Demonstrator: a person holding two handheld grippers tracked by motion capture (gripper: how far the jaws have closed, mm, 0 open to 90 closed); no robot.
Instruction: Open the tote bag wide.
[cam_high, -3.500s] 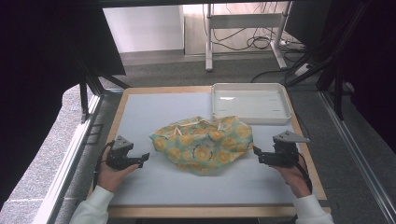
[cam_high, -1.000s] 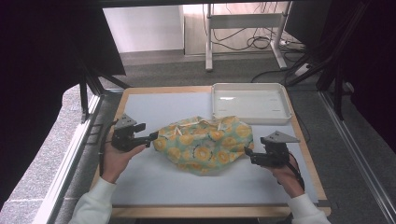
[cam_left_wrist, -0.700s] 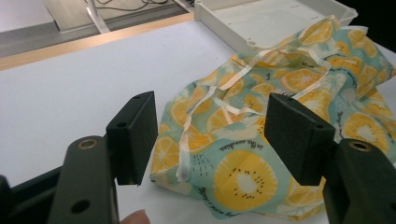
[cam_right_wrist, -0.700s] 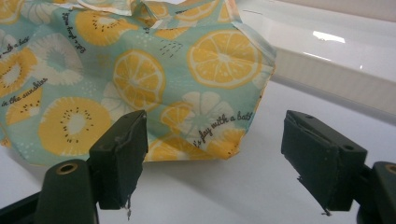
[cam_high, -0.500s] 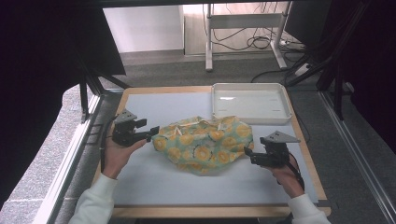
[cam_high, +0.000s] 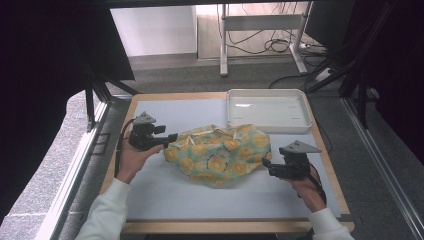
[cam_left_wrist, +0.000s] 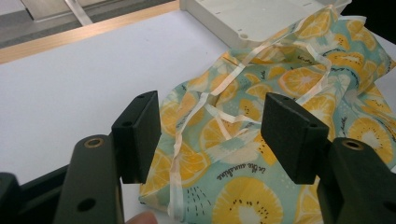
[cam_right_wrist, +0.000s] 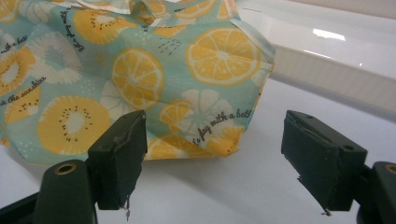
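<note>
Left gripper (cam_high: 170, 137), jaws apart, sits at the left edge of the crumpled fruit-print cloth (cam_high: 220, 155) mid-table; cloth lies between the jaws, unpinched. Right gripper (cam_high: 265, 166) also apart at the cloth's right corner. Risk: closing on a loose ribbon (cam_left_wrist: 219, 114) alone, so the cloth drags or bunches.

One crumpled fruit-print cloth (cam_high: 218, 155), with orange slices and kiwi slices printed on teal. One white tray (cam_high: 266, 111), shallow and rectangular. One table (cam_high: 165, 192) with a pale top and a wooden edge. Two hand-held grippers: a left gripper (cam_high: 171, 136) and a right gripper (cam_high: 265, 168), each with two black jaws, so four jaws in all. Two hands, two white sleeves.
</note>
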